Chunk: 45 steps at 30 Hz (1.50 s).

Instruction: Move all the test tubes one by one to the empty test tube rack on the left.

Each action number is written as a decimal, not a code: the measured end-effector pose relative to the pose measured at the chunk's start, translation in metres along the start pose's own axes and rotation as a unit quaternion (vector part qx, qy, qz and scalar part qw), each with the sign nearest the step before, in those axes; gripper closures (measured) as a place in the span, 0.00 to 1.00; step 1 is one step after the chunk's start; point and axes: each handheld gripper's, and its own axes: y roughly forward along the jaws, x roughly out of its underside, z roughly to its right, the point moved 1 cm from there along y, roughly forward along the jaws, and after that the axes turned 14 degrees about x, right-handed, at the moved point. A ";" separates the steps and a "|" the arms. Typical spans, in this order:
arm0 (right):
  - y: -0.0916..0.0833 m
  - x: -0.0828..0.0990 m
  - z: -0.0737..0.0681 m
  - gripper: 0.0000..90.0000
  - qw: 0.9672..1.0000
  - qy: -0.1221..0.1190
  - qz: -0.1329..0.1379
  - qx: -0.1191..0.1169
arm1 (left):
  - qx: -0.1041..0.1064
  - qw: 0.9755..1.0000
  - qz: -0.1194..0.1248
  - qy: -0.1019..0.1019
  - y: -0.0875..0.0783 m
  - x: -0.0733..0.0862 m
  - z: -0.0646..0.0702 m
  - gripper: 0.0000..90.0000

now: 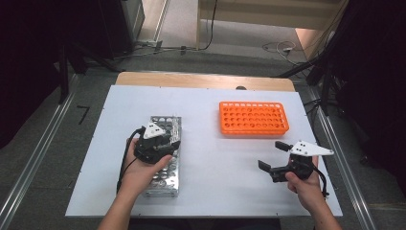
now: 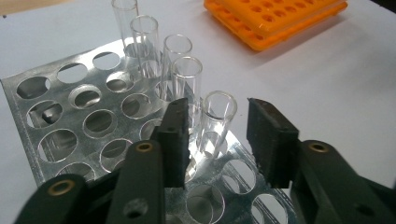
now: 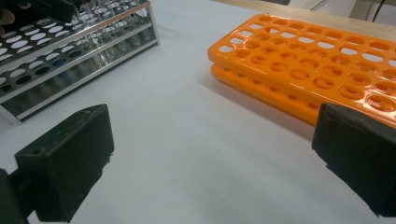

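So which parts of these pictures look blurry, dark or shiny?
High view: the white table is evenly lit, the room's edges nearly black. Left gripper view: the glass tubes and metal rack catch reflections; the close black jaws look soft. Right gripper view: the jaws are blurred, the orange rack sharper, casting a soft shadow.

Five clear glass tubes (image 2: 216, 122) counted, standing in a diagonal row in one metal rack (image 2: 56, 112). One orange plastic rack (image 1: 253, 118), holes bare. Two racks altogether on one white counter (image 1: 210, 158). Two claws: a left claw (image 2: 218, 140) and a right claw (image 3: 210, 158), each with two black jaws.
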 end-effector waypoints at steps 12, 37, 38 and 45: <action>-0.001 -0.001 0.001 0.00 1.000 0.001 0.003 0.002 | 0.038 0.999 0.038 0.004 -0.011 -0.004 0.003 0.24; -0.003 0.001 0.007 0.00 1.000 0.006 0.006 0.010 | 0.070 0.991 0.113 0.014 -0.053 0.013 -0.003 0.00; -0.003 0.001 0.008 0.00 1.000 0.008 0.006 0.010 | 0.066 0.991 0.115 0.016 -0.055 0.015 -0.004 0.00; -0.004 0.004 0.015 0.00 1.000 0.010 0.008 0.019 | 0.053 0.989 0.138 0.013 -0.071 0.034 -0.012 0.00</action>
